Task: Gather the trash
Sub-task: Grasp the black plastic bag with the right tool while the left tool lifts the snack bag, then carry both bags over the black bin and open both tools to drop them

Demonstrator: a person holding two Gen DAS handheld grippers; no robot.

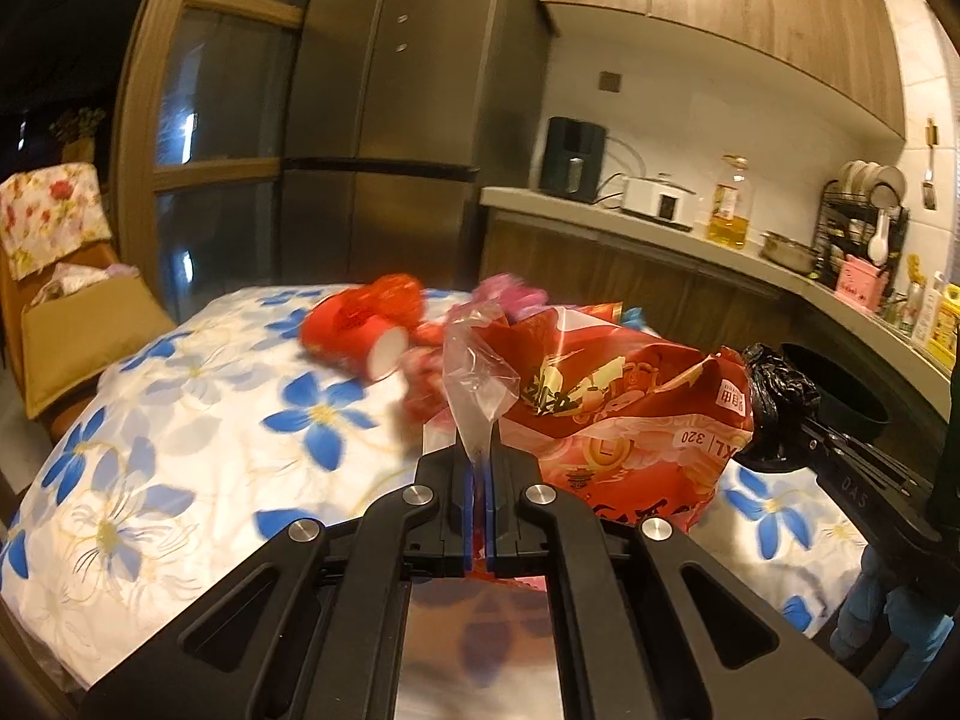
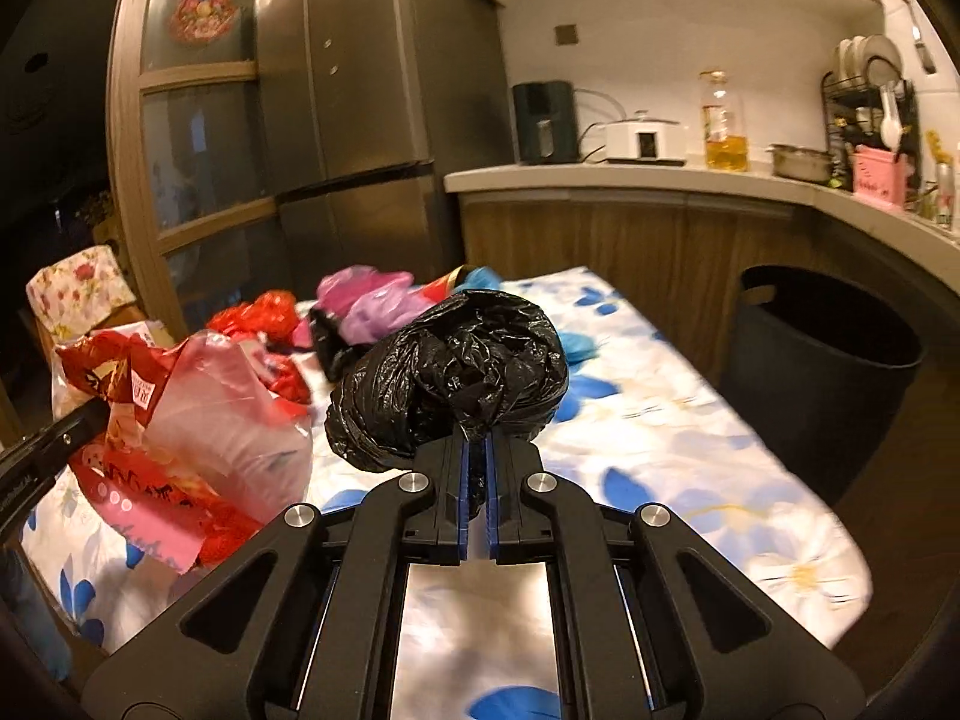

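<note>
My left gripper (image 1: 478, 457) is shut on a thin fold of a red and clear printed plastic bag (image 1: 624, 414), which hangs lifted over the flowered tablecloth (image 1: 198, 420). In the right wrist view the same red bag (image 2: 180, 420) shows at the left. My right gripper (image 2: 477, 450) is shut on a crumpled black plastic bag (image 2: 456, 366), held above the table. From the left wrist view the black bag (image 1: 774, 384) appears at the right with the other gripper's arm. More trash lies at the table's far end: a red roll (image 1: 360, 324), a pink-purple bag (image 2: 366, 300) and a blue scrap (image 2: 579, 345).
A dark round bin (image 2: 822, 366) stands on the floor right of the table, under the curved kitchen counter (image 2: 660, 180). A tall fridge (image 2: 354, 102) and a glass-door cabinet (image 2: 192, 120) stand behind. A chair with a flowered cover (image 1: 51, 216) is at the left.
</note>
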